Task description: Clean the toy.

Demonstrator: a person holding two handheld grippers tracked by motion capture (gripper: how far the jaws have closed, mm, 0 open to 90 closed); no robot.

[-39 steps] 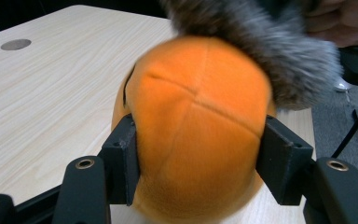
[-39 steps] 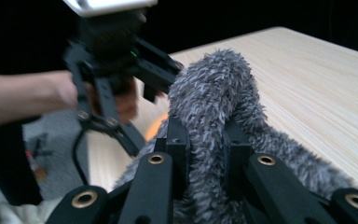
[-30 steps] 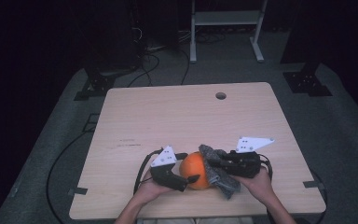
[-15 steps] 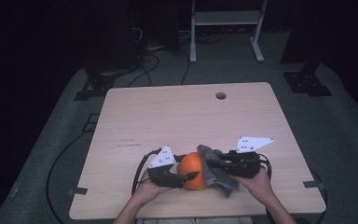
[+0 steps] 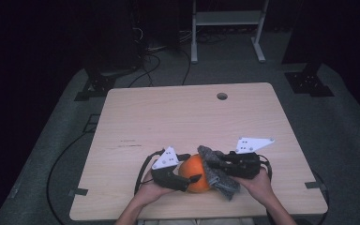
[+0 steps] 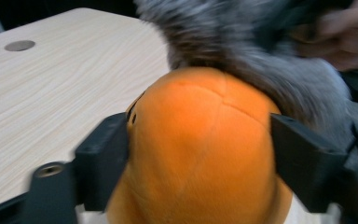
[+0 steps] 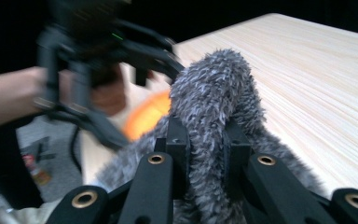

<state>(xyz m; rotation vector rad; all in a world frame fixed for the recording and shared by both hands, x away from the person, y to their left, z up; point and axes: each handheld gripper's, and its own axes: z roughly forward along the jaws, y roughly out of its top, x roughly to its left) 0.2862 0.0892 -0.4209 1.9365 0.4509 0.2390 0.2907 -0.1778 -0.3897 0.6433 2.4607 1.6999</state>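
High view: above, looking forward-down on table (image 5: pixel 168 117). Gripper views: close along own jaws; both share orange plush (image 6: pixel 200 149) with grey fur (image 7: pixel 214 93).

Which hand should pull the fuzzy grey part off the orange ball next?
Probably the right: its tool already pinches the grey fur, while the left tool only straddles the orange ball.

A wide stretch of bare table (image 5: pixel 187 117) lies open beyond the two hands, broken by a small round hole (image 5: pixel 222 96) near the far edge. At the near edge room is tight: the left gripper (image 5: pixel 193 178) and right gripper (image 5: pixel 212 163) face each other, with an orange plush ball (image 5: pixel 195 169) and a grey furry cloth (image 5: pixel 220 176) packed between them. Cables (image 5: pixel 143 171) loop beside the left hand. The table's outer flanks, left and right, stay unobstructed.
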